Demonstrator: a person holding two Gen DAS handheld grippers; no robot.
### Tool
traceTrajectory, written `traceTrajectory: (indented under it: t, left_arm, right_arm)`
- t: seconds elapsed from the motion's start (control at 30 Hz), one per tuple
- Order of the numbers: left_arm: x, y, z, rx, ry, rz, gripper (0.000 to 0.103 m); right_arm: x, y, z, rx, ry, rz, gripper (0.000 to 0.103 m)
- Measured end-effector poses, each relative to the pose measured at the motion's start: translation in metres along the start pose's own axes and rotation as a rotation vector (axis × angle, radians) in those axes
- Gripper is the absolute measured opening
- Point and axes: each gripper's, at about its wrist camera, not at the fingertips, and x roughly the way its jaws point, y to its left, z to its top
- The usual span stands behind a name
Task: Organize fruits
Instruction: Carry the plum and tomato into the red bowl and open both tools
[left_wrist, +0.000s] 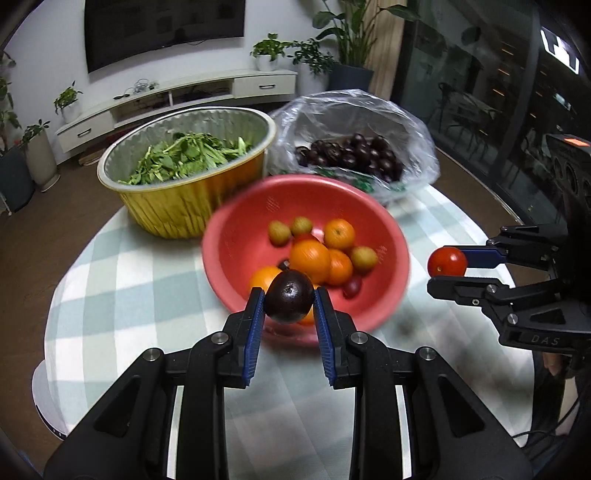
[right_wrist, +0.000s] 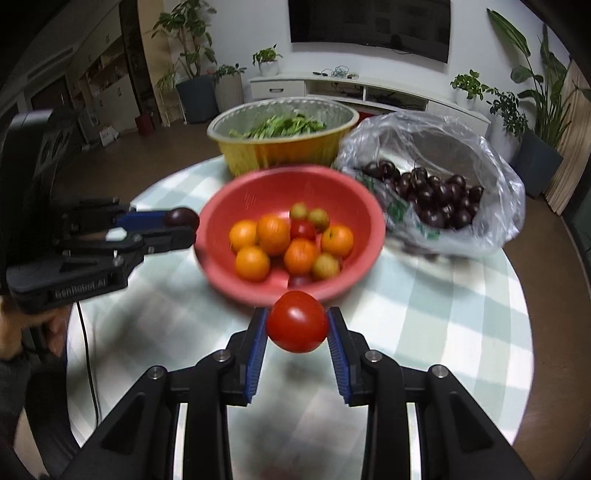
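Indoors, over a checked tablecloth (left_wrist: 110, 280), left tool (left_wrist: 289, 301) clamps a plum (left_wrist: 289, 301), perhaps; right tool (right_wrist: 297, 321) a tomato (right_wrist: 297, 321).

We see a dark purple plum (left_wrist: 289, 301) pinched off the table, and likewise a glossy red tomato (right_wrist: 297, 321). Near both, the red bowl (right_wrist: 236, 192) holds oranges (right_wrist: 273, 229), small greenish fruits (right_wrist: 318, 218) and another tomato (right_wrist: 303, 229).
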Motion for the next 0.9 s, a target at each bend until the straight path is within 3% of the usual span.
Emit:
traceTrajectory:
  t: [0.3,0.63,0.9]
  left_arm:
    - [0.051,0.015,0.034,0.002,0.046,0.029,0.025]
    - [0.103,0.024,0.044,0.004,0.1,0.019,0.025]
    - [0.116,0.027,0.044,0.004,0.101,0.018,0.025]
  right_arm:
    - [0.043,-0.012,0.043,0.011,0.01,-0.014,0.035]
    - [0.083,-0.021,0.048,0.027,0.057,-0.011,0.035]
    - [0.095,-0.017,0.05,0.012,0.058,-0.018,0.035]
